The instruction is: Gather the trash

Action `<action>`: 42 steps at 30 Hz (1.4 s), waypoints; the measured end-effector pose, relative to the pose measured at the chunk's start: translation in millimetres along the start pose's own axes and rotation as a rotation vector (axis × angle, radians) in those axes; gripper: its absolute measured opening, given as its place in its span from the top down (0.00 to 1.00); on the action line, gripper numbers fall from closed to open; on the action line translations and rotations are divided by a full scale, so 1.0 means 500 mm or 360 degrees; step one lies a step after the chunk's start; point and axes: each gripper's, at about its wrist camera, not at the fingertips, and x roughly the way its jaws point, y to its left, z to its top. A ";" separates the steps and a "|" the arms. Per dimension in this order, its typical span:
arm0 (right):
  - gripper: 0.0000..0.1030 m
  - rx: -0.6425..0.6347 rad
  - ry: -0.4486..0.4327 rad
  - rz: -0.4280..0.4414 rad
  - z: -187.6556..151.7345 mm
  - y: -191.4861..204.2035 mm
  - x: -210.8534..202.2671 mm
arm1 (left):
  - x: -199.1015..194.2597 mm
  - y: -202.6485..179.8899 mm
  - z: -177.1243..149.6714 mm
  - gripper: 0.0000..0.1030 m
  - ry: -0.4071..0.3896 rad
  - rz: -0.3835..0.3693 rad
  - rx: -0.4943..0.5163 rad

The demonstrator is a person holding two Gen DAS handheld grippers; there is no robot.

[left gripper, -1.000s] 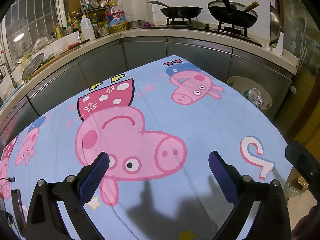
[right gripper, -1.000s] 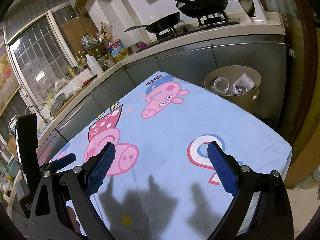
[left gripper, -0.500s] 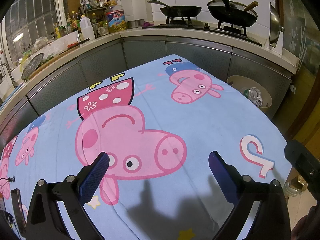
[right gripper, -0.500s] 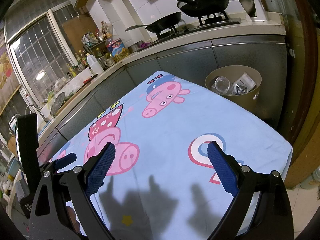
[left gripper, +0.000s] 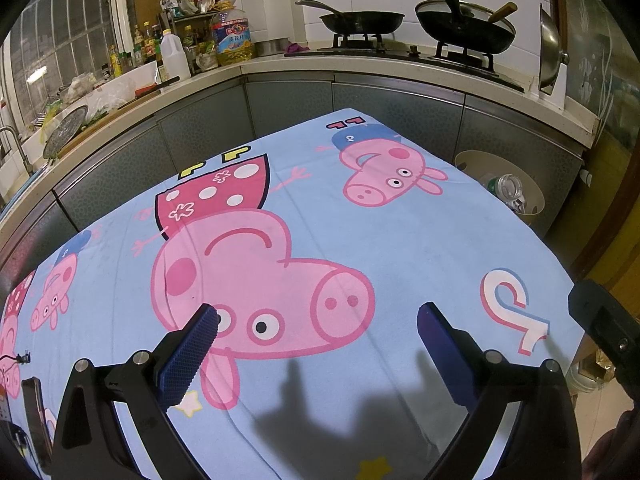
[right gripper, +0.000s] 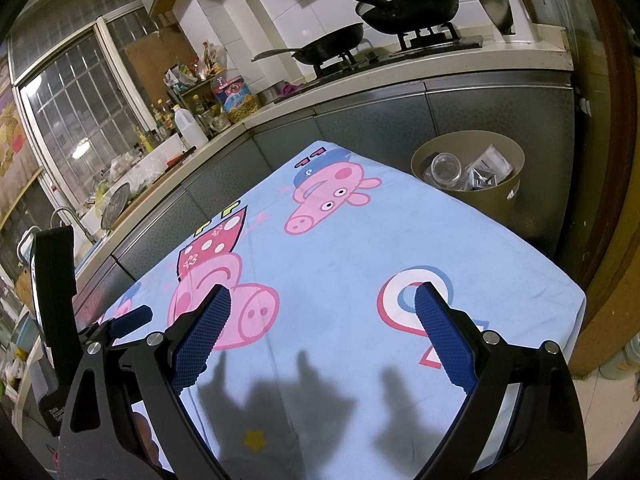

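Trash (right gripper: 476,170) lies in the tan bin (right gripper: 504,196) on the floor, just beyond the table's far right corner and against the grey cabinets: a clear plastic bottle (left gripper: 505,188) and crumpled wrappers. The blue cartoon-pig tablecloth (left gripper: 360,240) lies between the bin and both claws. The left gripper (left gripper: 318,316) hangs over the near edge, jaws spread wide, holding nothing. The right gripper (right gripper: 322,296) is likewise wide open and empty, well apart from the bin.

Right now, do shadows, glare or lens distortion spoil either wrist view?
Left wrist view: gripper shadows darken the blue cartoon-pig tablecloth near the bottom edge, and fisheye bends the pale kitchen counter. Right wrist view: similar shadows, sharp focus, slight shine on white wall tiles.
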 end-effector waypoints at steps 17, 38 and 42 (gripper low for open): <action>0.10 -0.0005 0.0002 -0.0001 -0.005 0.006 0.001 | 0.001 0.007 -0.010 0.04 0.0005 0.0002 -0.0005; 0.10 -0.0017 0.0010 -0.0001 -0.007 0.014 0.008 | 0.009 0.017 -0.016 0.04 0.0023 0.0011 -0.0020; 0.10 -0.0029 -0.0010 -0.0003 -0.007 0.016 0.007 | 0.005 0.017 -0.013 0.04 0.0009 0.0017 -0.0021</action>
